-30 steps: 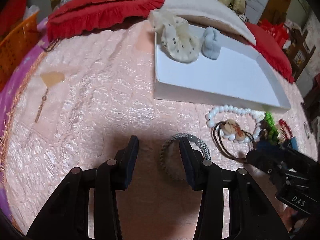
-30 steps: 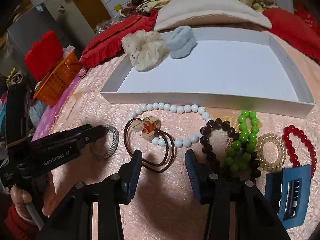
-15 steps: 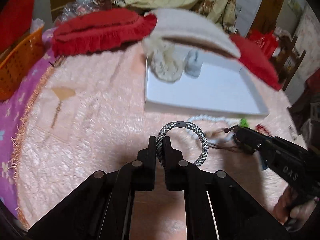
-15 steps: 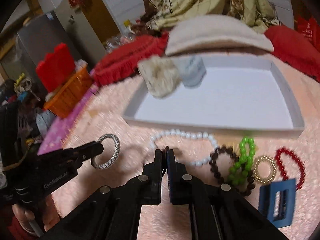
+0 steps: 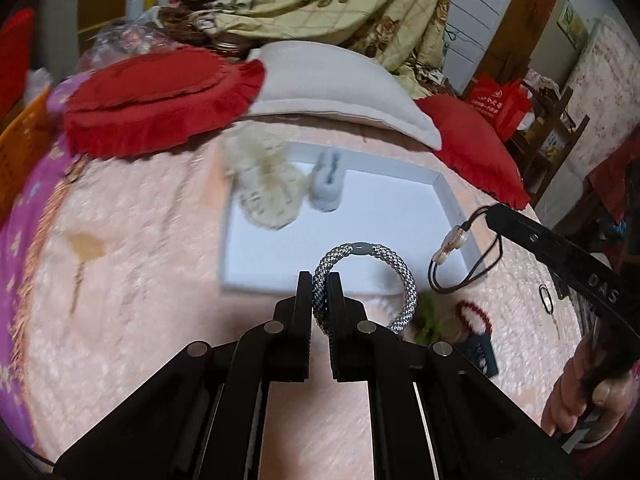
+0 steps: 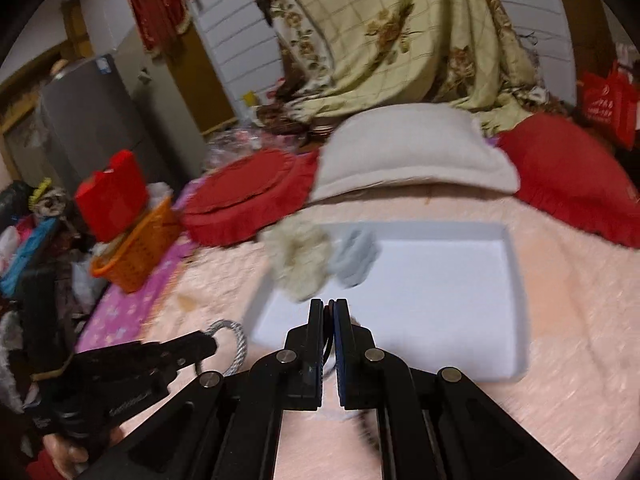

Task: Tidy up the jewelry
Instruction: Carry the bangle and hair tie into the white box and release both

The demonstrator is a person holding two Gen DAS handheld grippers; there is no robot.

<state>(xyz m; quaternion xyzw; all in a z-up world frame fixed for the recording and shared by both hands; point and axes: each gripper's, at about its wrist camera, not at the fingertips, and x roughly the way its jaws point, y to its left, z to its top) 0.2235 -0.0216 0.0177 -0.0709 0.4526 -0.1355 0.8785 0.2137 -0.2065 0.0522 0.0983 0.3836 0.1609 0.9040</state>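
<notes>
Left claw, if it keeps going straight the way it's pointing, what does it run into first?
Probably the white tray. The left claw, shut on the grey braided bracelet, points at the tray's near wall and bare floor, short of the cream scrunchie and blue scrunchie. Its height above the tray is unclear.

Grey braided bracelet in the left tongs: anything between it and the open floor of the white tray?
Nothing visible blocks it. The grey braided bracelet hangs over the white tray near edge; the cream scrunchie and blue scrunchie occupy only the far-left corner.
</notes>
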